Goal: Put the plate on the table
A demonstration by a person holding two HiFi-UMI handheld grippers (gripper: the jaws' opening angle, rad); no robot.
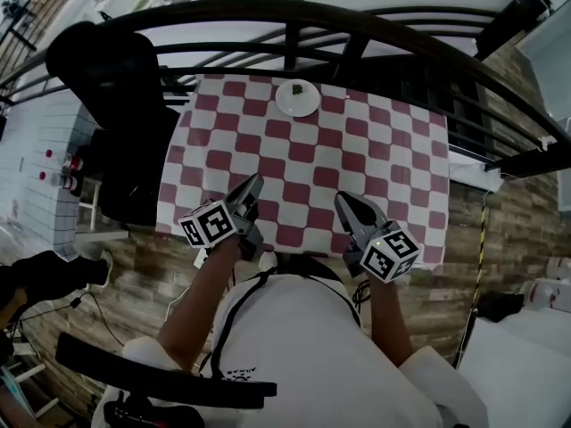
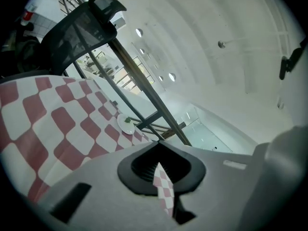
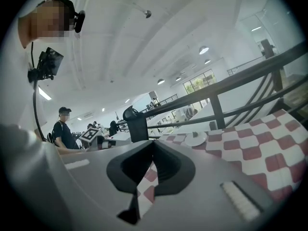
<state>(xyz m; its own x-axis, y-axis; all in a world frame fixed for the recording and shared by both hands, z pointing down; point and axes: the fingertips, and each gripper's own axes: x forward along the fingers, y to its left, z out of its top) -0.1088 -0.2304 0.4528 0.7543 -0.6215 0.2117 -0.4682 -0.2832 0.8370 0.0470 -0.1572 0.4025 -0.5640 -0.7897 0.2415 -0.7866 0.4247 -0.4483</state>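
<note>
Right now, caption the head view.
Plate at the far edge of the checkered table; left gripper and right gripper shut at the near edge.

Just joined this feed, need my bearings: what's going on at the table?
A person holds a gripper in each hand over the near edge of the checkered table. The left gripper and the right gripper both have jaws together, nothing between them. The white plate, a small green bit on it, sits at the table's far edge by the railing, untouched.
</note>
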